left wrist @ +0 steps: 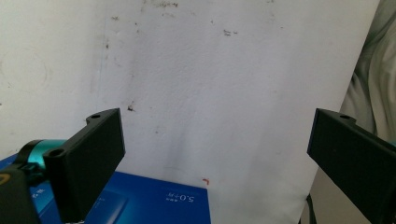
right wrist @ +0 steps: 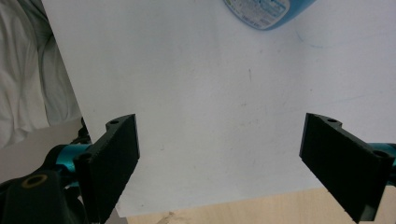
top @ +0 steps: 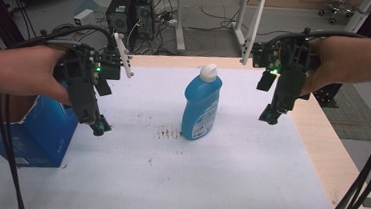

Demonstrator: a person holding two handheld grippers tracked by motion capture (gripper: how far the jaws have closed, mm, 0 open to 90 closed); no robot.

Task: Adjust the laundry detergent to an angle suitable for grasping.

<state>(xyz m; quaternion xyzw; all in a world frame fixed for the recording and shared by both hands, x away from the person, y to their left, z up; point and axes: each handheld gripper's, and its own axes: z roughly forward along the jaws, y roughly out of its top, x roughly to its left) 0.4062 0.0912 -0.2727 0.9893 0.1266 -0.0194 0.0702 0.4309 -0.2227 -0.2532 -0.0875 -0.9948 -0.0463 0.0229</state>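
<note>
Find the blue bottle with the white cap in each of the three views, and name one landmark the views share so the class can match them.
High view: the blue bottle stands upright near the middle of the table, between the two claws.
Left gripper view: the bottle is not in it.
Right gripper view: the bottle's labelled lower part sits at the top edge, right of centre.
Shared landmark: the white sheet covering the table.

This looks like a lab or robotics workroom. Beyond the far edge of the table [top: 320, 145], two black computer towers [top: 130, 17] stand on the floor among loose cables [top: 200, 15], with a wheeled chair base [top: 337, 8] at far right.
</note>
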